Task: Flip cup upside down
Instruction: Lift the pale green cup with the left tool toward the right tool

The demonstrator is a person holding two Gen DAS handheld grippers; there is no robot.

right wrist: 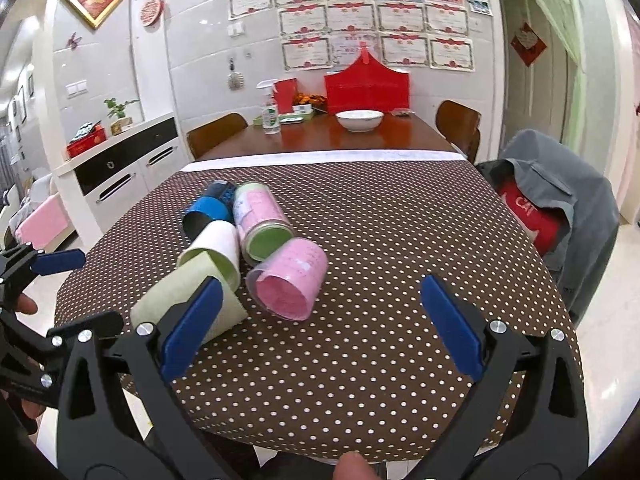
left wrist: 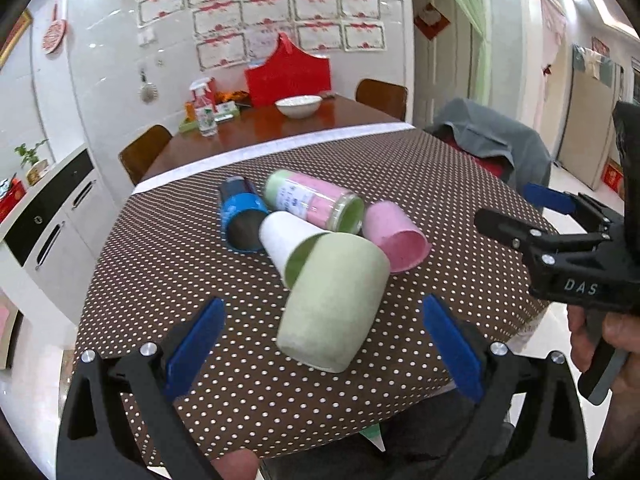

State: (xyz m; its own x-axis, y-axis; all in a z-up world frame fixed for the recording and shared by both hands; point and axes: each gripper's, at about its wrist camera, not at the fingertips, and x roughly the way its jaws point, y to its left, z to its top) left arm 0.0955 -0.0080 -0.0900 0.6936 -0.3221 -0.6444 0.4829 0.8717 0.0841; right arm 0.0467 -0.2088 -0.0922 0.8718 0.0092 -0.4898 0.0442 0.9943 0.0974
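Several cups lie on their sides in a cluster on the polka-dot tablecloth (left wrist: 240, 400). A pale green cup (left wrist: 334, 300) lies nearest, its base toward me; it also shows in the right wrist view (right wrist: 168, 300). Behind it lie a white cup with green inside (left wrist: 290, 240), a pink cup (left wrist: 394, 236), a clear jar-like cup with pink and green (left wrist: 316, 202) and a blue cup (left wrist: 240, 216). My left gripper (left wrist: 324, 344) is open, its blue pads either side of the green cup without touching. My right gripper (right wrist: 320, 328) is open and empty, in front of the pink cup (right wrist: 290, 284).
A wooden dining table (right wrist: 320, 140) with a white bowl (right wrist: 359, 119), spray bottle and red box stands behind. A chair draped with a grey jacket (right wrist: 560, 200) is at the right. A white sideboard (right wrist: 120, 168) is at the left.
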